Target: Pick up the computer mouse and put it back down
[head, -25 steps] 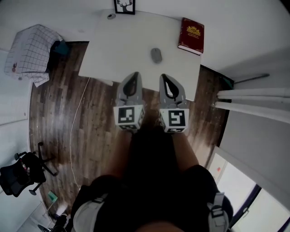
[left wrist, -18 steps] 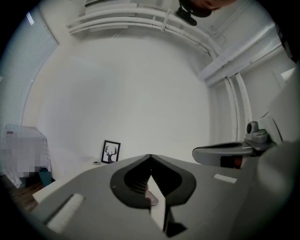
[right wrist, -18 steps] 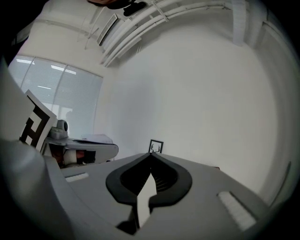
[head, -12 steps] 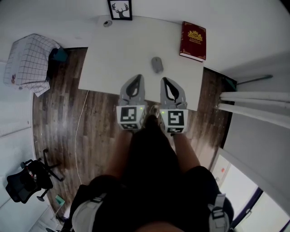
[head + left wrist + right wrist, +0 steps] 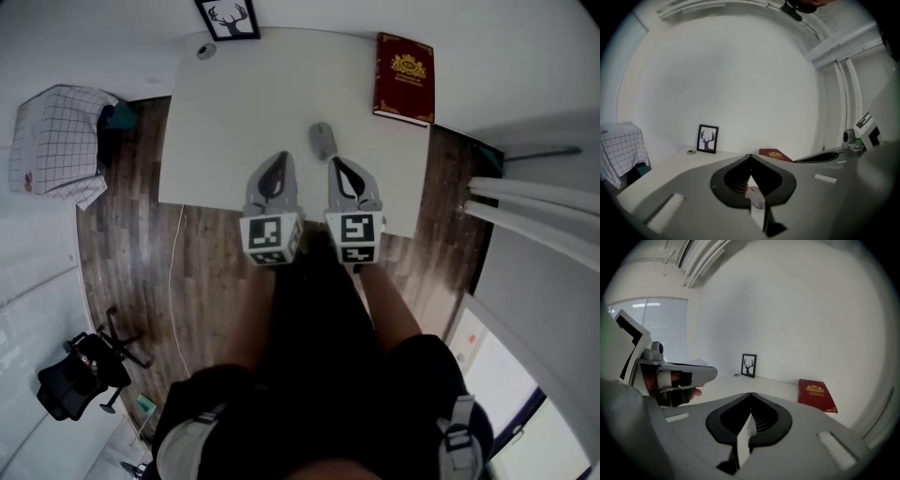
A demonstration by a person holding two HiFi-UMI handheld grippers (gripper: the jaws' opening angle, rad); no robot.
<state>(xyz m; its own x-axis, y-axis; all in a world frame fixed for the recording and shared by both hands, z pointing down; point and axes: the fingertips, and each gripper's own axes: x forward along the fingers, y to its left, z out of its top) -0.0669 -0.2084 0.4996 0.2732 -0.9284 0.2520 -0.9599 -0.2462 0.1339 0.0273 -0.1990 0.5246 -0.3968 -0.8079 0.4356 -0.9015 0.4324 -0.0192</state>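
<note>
The mouse [image 5: 322,141] lay on the counter [image 5: 234,112] just beyond the left hand-held gripper [image 5: 277,156] and the right hand-held gripper [image 5: 337,161], both closed and empty; it looked light, rigid and slippery, probably best pinched across its sides at mid-length.

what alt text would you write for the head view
From above, a person holds two shut tools, left tool and right tool, side by side over a white table, pointing toward a grey computer mouse. A red book and a framed deer picture sit farther back.
</note>
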